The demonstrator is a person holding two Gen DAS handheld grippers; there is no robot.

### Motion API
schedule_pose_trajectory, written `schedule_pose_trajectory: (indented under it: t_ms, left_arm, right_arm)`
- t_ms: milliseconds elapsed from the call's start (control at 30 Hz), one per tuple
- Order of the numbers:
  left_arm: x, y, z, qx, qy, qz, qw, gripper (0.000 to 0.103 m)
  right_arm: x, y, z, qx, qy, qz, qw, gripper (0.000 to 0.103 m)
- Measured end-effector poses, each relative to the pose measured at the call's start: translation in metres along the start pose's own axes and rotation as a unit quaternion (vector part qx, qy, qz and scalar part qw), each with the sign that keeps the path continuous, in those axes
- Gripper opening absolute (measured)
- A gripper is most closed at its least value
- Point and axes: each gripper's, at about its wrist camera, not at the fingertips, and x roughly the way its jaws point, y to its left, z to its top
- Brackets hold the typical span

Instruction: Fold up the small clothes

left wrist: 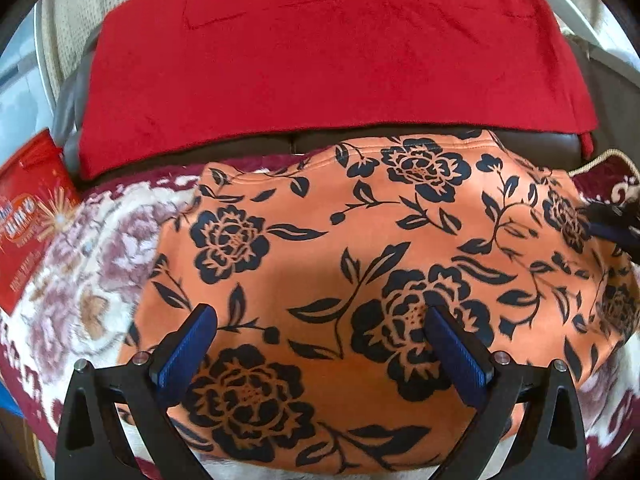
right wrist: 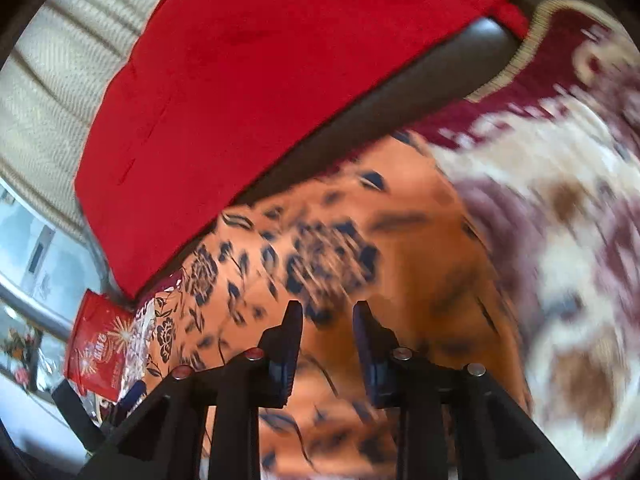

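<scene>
An orange garment (left wrist: 332,240) printed with dark flowers lies spread on a patterned blanket (left wrist: 80,264). My left gripper (left wrist: 320,312) hovers over its near half, open wide, its blue pads (left wrist: 188,352) bare. At the garment's right edge my right gripper (left wrist: 612,220) shows as a dark shape. In the blurred right wrist view the right gripper (right wrist: 328,312) has its fingers close together. Orange garment (right wrist: 320,368) cloth fills the narrow gap between them and looks sharper than the smeared cloth behind, so it appears pinched.
A red cloth (left wrist: 320,60) covers the dark sofa back (left wrist: 540,142) behind the garment. A red printed packet (left wrist: 28,220) lies at the left edge of the blanket. The cream and maroon blanket (right wrist: 560,220) stretches to the right of the garment.
</scene>
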Motion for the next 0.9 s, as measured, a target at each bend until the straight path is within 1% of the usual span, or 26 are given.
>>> schedule_pose_trajectory:
  t_ms: [100, 233, 267, 300, 367, 433, 467, 500, 567, 633, 700, 733, 767, 800, 833, 900]
  left_arm:
    - [0.005, -0.002, 0.001, 0.005, 0.002, 0.003, 1.0, 0.103]
    - [0.011, -0.006, 0.001, 0.021, 0.003, 0.004, 0.9998, 0.103]
    - [0.011, -0.007, 0.001, 0.027, -0.001, 0.004, 0.9996, 0.103]
    - [0.011, -0.007, 0.001, 0.032, -0.003, 0.003, 0.9995, 0.103]
    - [0.01, -0.005, 0.002, 0.037, -0.007, 0.0, 0.9993, 0.103]
    - [0.005, 0.003, 0.004, 0.031, -0.019, 0.01, 0.9993, 0.103]
    - [0.001, 0.006, 0.006, 0.03, -0.029, 0.016, 0.999, 0.103]
    - [-0.002, 0.011, 0.008, 0.028, -0.037, 0.027, 0.9986, 0.103]
    - [-0.002, 0.018, 0.009, 0.02, -0.033, 0.044, 0.9983, 0.103]
    - [0.005, 0.027, 0.009, 0.004, -0.016, 0.049, 0.9986, 0.103]
    - [0.019, 0.028, 0.005, 0.005, 0.019, 0.059, 0.9981, 0.103]
    - [0.026, 0.026, 0.001, 0.011, 0.035, 0.06, 0.9975, 0.103]
    - [0.028, 0.025, -0.002, 0.01, 0.034, 0.061, 0.9975, 0.103]
    - [0.026, 0.025, -0.003, 0.011, 0.027, 0.063, 0.9976, 0.103]
    - [0.023, 0.024, -0.002, 0.021, 0.023, 0.063, 0.9975, 0.103]
    - [0.015, 0.024, -0.003, 0.027, 0.01, 0.058, 0.9979, 0.103]
  right_arm:
    - [0.023, 0.016, 0.022, -0.018, 0.004, 0.009, 1.0, 0.03]
    - [0.063, 0.018, 0.045, -0.02, 0.022, 0.013, 0.999, 0.03]
    - [0.073, 0.016, 0.051, -0.021, 0.022, 0.009, 0.999, 0.028]
    - [0.084, 0.013, 0.058, -0.019, 0.02, -0.005, 1.0, 0.028]
    - [0.095, 0.008, 0.067, -0.007, 0.015, -0.01, 1.0, 0.028]
    - [0.097, 0.011, 0.073, -0.006, 0.015, -0.015, 1.0, 0.028]
    - [0.094, 0.014, 0.074, -0.006, 0.01, -0.012, 1.0, 0.03]
    - [0.088, 0.02, 0.075, -0.007, -0.002, 0.004, 1.0, 0.03]
    - [0.081, 0.035, 0.074, -0.021, -0.008, 0.037, 0.999, 0.03]
    - [0.077, 0.056, 0.067, -0.053, -0.006, 0.062, 0.997, 0.03]
    - [0.084, 0.073, 0.057, -0.074, 0.012, 0.081, 0.994, 0.03]
    - [0.092, 0.078, 0.052, -0.077, 0.026, 0.082, 0.993, 0.03]
    - [0.1, 0.08, 0.047, -0.079, 0.035, 0.072, 0.994, 0.03]
    - [0.109, 0.078, 0.042, -0.083, 0.041, 0.052, 0.994, 0.03]
    - [0.117, 0.074, 0.039, -0.082, 0.046, 0.039, 0.995, 0.028]
    - [0.119, 0.063, 0.039, -0.057, 0.045, 0.047, 0.996, 0.028]
